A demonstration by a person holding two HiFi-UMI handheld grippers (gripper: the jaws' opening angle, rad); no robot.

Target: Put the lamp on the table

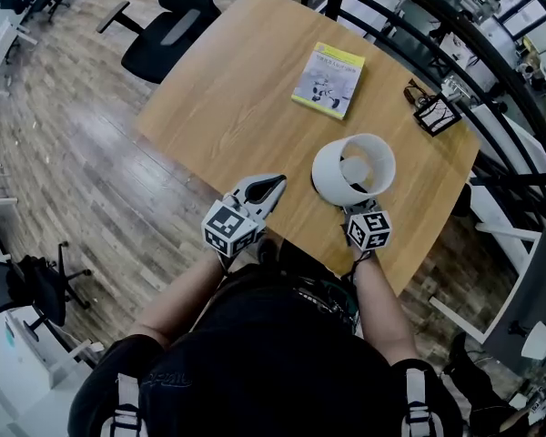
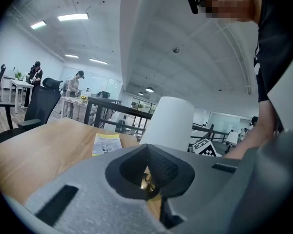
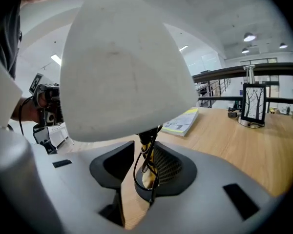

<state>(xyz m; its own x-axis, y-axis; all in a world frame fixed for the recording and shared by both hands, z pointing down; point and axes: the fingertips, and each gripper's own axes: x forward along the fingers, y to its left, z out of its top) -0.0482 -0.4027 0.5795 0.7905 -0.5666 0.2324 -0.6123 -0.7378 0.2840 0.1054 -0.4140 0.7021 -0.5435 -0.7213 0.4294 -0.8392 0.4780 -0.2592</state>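
Note:
The lamp [image 1: 353, 167], with a white shade, stands upright on the round wooden table [image 1: 227, 89] near its front edge. In the right gripper view the shade [image 3: 122, 67] fills the top. The lamp's brass stem [image 3: 147, 152] and looped black cord sit between the jaws of my right gripper [image 3: 139, 167], which is open around the stem. In the head view the right gripper [image 1: 359, 209] is tucked under the shade. My left gripper [image 1: 278, 185] hovers to the left of the lamp, apart from it. Its jaws [image 2: 149, 169] stand slightly open with nothing between them.
A yellow booklet [image 1: 328, 80] lies further back on the table. A small black-framed picture [image 1: 434, 112] stands near the right rim. A black office chair [image 1: 168, 25] is beyond the table's far left edge, and a dark railing [image 1: 491, 71] runs along the right.

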